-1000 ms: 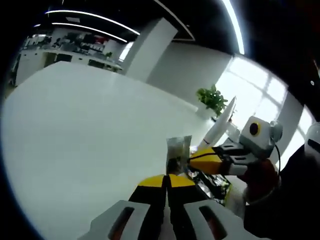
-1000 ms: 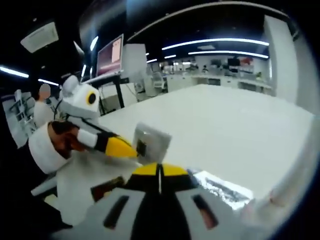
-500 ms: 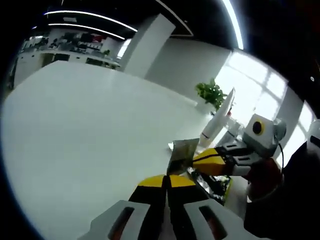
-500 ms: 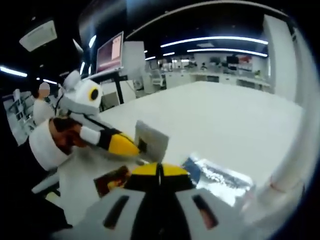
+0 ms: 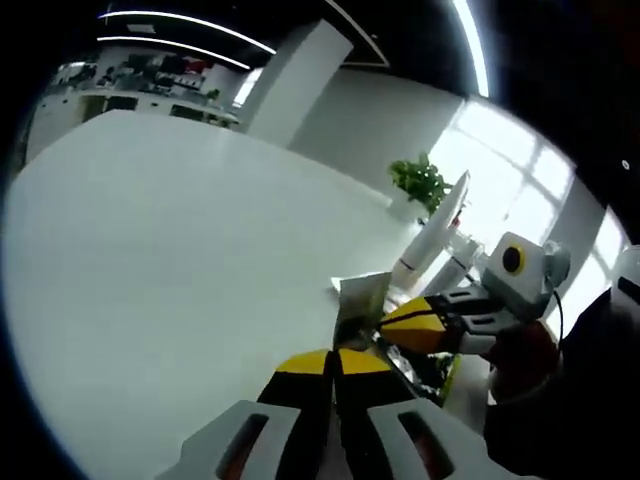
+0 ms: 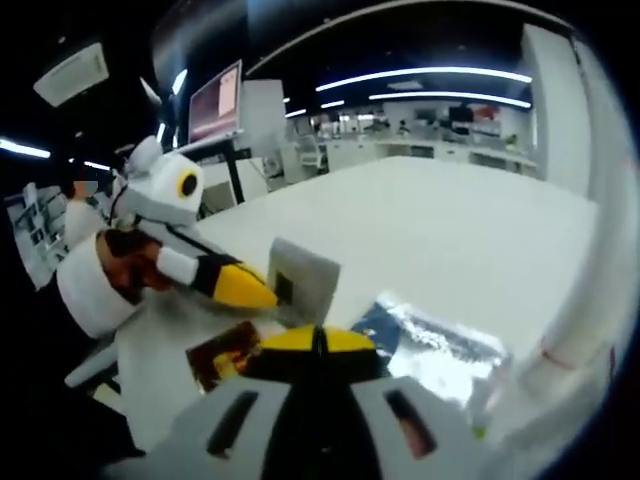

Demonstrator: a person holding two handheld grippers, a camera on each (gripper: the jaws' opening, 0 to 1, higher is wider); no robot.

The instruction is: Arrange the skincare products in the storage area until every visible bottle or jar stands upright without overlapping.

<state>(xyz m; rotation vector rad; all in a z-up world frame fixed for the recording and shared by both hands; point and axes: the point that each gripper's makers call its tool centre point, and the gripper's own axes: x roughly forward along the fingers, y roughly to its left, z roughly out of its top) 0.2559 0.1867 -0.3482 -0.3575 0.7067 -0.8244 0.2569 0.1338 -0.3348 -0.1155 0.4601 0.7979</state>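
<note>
**Both claws pinching one small sachet over the white bench**

Left gripper [image 5: 333, 362] is sitting w/ its yellow-tipped jaws closed together, tips at the lower edge of a small silvery sachet [image 5: 362, 298]; right gripper [image 5: 405, 325] is coming in from the right side of the left gripper view, its yellow tip pressing on that same sachet. In the right gripper view the right gripper [image 6: 318, 340] is showing jaws shut too, sachet [image 6: 303, 281] standing just above the tips, and the left gripper [image 6: 238, 288] is touching it from the left. Exact grip contact is hard to tell, but both look clamped on it.

White bench [image 5: 170, 250] is stretching wide away from the claws. Near its close edge, a large silver foil pack [image 6: 440, 345] is lying flat, right of the right gripper. A smaller brown-orange packet [image 6: 224, 354] is lying flat left of it, just beside the jaws. Two white tubes [image 5: 420, 255] are leaning near the bench's far-right edge, w/ a green plant [image 5: 421, 182] behind them. A person's hand [image 6: 120, 272] in a white cuff is holding the left gripper.
</note>
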